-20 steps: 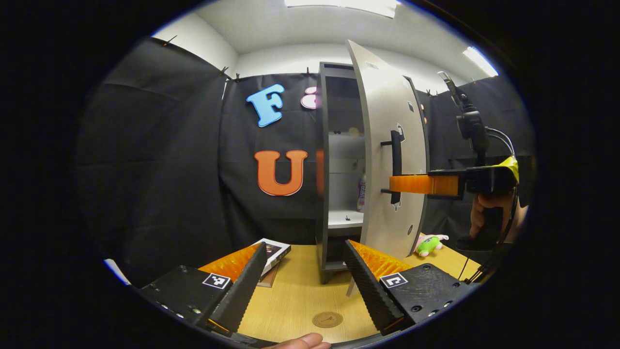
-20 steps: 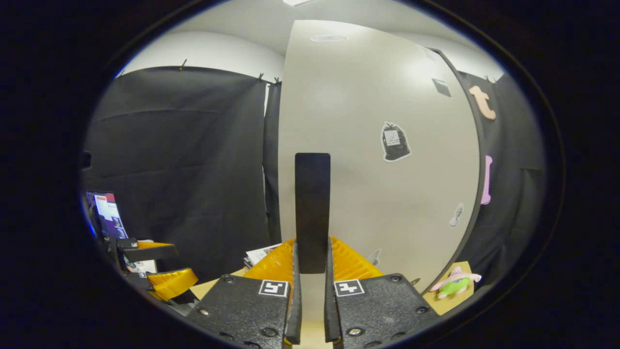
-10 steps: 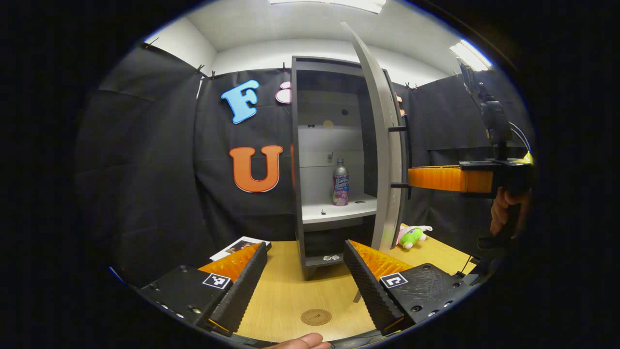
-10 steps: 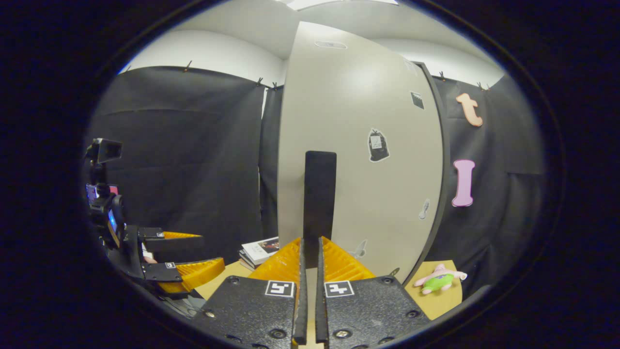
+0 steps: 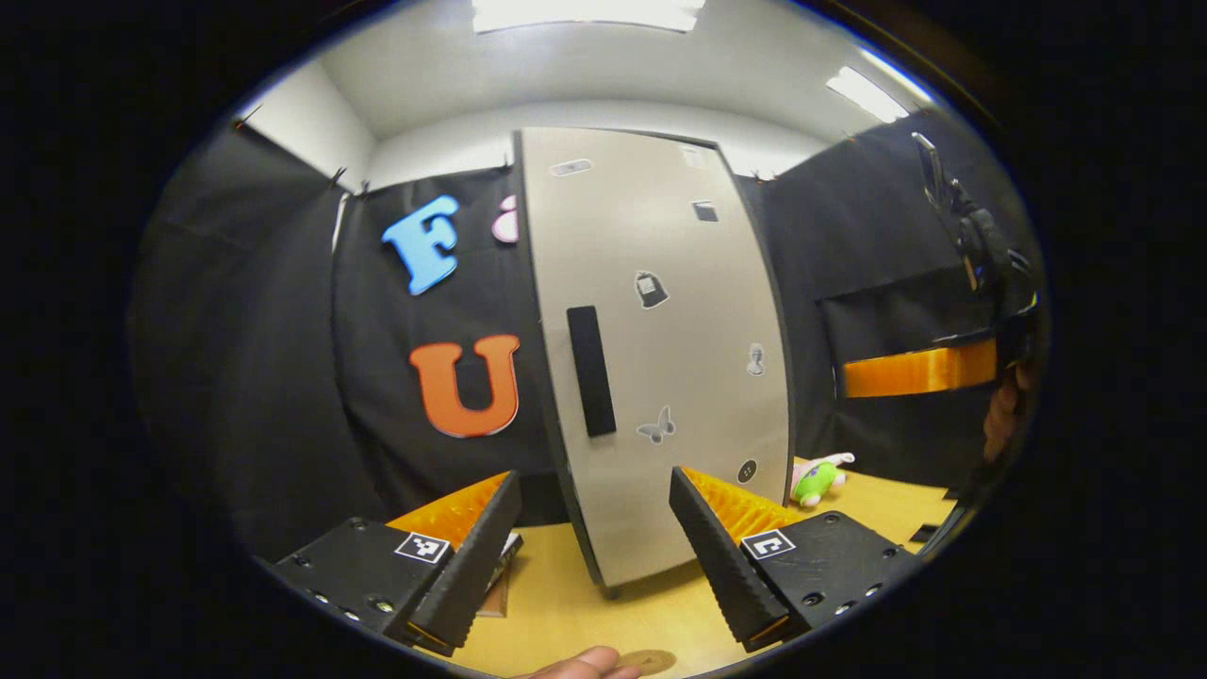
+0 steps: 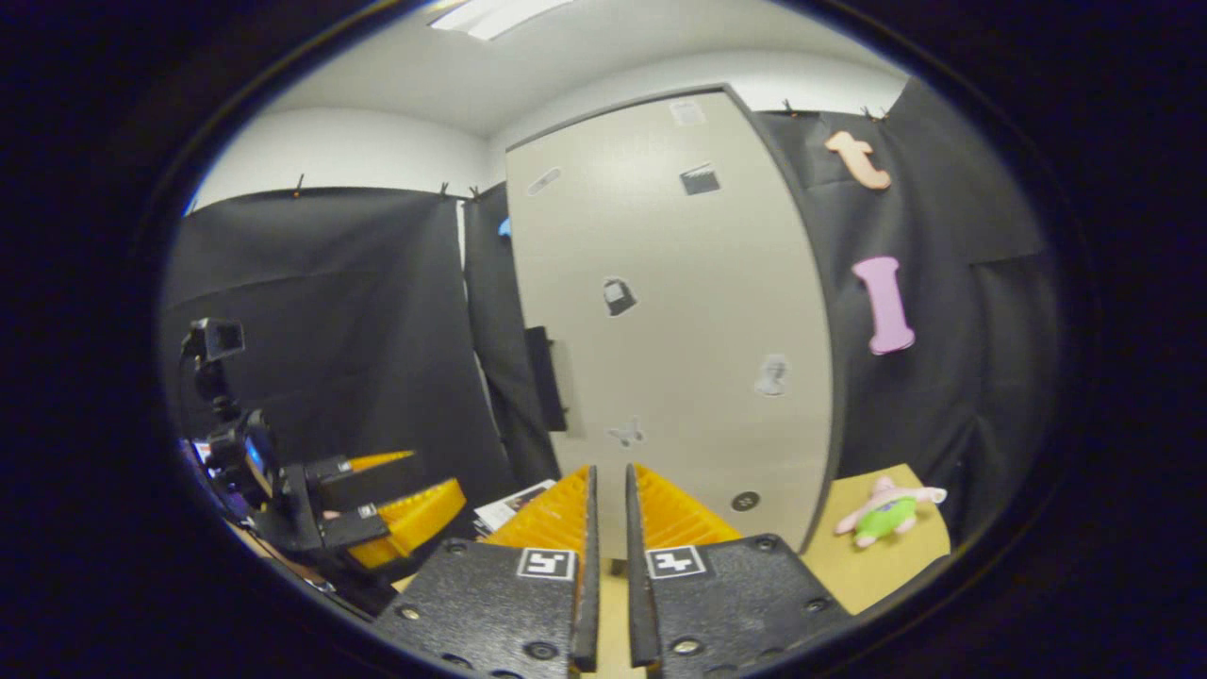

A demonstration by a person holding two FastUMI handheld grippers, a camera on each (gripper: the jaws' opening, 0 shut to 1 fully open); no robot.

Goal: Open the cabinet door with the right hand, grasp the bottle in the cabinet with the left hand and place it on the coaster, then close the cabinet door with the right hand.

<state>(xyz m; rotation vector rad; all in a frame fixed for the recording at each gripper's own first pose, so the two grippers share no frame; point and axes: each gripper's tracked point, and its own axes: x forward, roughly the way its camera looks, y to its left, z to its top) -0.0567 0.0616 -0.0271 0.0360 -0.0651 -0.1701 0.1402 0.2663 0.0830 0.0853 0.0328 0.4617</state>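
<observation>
Booth interior. Facing the pale grey cabinet door head-on at 12 o'clock in the left gripper view, with its dark upright handle sitting near the door's left edge and small stickers dotting the panel. Holding the left gripper wide open at 6 o'clock, gripping nothing, fingers spread to either side of the door's lower end. Glimpsing a brown coaster on the wooden table at 6 o'clock, at the very rim of the picture, just beside a fingertip of the person's hand. Catching a stack of books behind the left finger at 7 o'clock, and a green-and-pink plush toy lying on the table at 4 o'clock, close to the door's right edge. Showing the right gripper at 3 o'clock, well clear of the door, side-on.

Looking along the right gripper in the right gripper view: fingers drawn almost together, leaving a thin slit and clasping nothing. Pointing toward the door's lower part, with the handle off at 10 o'clock and apart from the fingers. Framing the left gripper at 8 o'clock, books beside it, and the plush toy at 4 o'clock on the table.
</observation>
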